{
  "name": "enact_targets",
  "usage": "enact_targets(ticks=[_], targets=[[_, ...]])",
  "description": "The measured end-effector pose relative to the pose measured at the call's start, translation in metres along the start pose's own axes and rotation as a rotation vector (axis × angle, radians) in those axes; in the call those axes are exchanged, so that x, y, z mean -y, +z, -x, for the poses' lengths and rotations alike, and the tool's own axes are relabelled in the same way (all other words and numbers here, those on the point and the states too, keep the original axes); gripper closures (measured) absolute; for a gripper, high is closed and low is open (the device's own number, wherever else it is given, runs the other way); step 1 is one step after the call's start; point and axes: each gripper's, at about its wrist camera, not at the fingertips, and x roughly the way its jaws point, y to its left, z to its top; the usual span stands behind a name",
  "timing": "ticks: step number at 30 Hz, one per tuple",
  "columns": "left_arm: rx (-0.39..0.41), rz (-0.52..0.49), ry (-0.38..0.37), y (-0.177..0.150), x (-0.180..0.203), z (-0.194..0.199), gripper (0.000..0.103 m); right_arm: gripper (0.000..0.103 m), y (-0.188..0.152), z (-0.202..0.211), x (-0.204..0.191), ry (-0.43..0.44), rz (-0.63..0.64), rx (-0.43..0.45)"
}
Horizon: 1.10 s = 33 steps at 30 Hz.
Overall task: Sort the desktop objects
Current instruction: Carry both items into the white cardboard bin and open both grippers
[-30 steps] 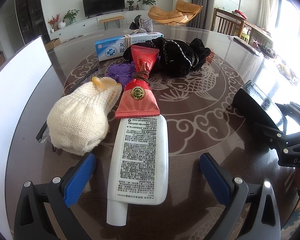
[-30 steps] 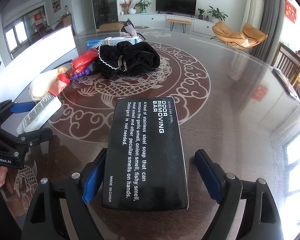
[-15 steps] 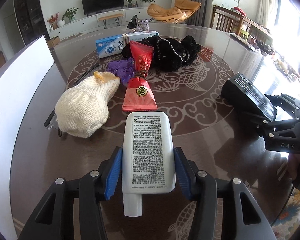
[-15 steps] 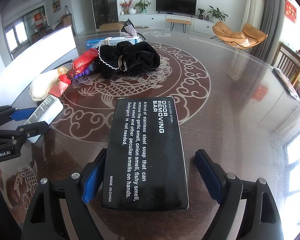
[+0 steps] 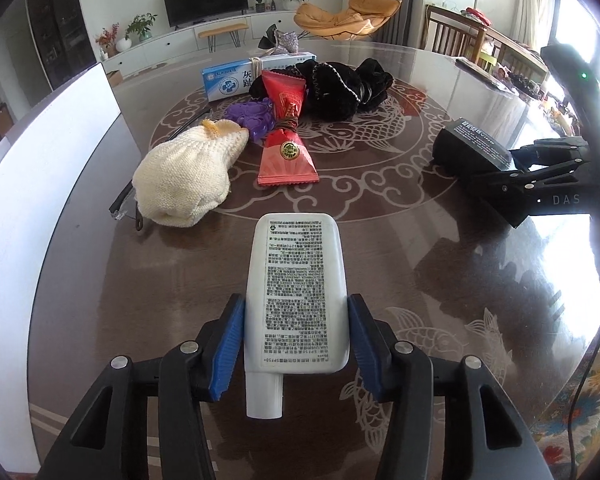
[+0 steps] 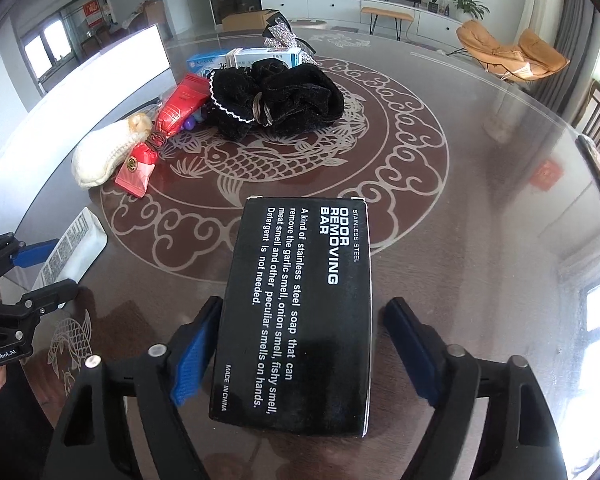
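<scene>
Tabletop (image 5: 440, 280) of dark glossy brown with a pale carp-and-cloud medallion fills the left wrist view; the left claw (image 5: 296, 344) has both blue pads pressed against the sides of a flat white plastic tube with dense black print (image 5: 296, 280), cap end toward the camera, so it is clamped on that tube; beyond it lie a cream knitted pouch (image 5: 184, 176), a red twisted foil snack packet (image 5: 286, 148), a purple moulded plastic piece (image 5: 252, 114), a crumpled black velvet cloth (image 5: 332, 88) and a blue-and-white cardboard box (image 5: 236, 80); this view alone shows the purple piece clearly, and a dark eyeglass arm poking out beside the pouch; at the right edge the right claw (image 5: 512, 168) appears side-on around a black box (image 5: 472, 144).

Right wrist view: the black rectangular carton lettered "ODOR REMOVING BAR" (image 6: 300, 312) lies flat on the tabletop between the fingers of the right claw (image 6: 300, 352); only here is that lettering legible; the jaws are closing, the left blue pad (image 6: 196, 352) touching the carton's edge while the right pad (image 6: 412, 348) stands just clear of it; at the far left the left claw (image 6: 40, 268) shows with the white tube (image 6: 72, 252) in its grip; the black cloth (image 6: 276, 100), red packet (image 6: 152, 148) and cream pouch (image 6: 108, 152) lie beyond.
</scene>
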Motion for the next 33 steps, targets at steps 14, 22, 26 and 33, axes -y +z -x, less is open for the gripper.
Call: enact_targets(ticks=[14,22,26,33], targets=[[0.26,0.338,0.053,0.01,-0.162,0.141,0.052,0.044,0.088,0.071,-0.096,0.162,0.133,0.073],[0.168,0.551,0.27,-0.018,-0.325,0.158,0.052,0.044,0.186,0.074,-0.28,0.398,0.288,0.154],[0.085,0.61,0.306,-0.04,-0.364,0.137,0.052,0.044,0.212,0.05,-0.373,0.464,0.356,0.138],[-0.025,0.601,0.339,-0.053,-0.373,0.094,0.051,0.044,0.204,-0.014,-0.46,0.383,0.493,0.057]])
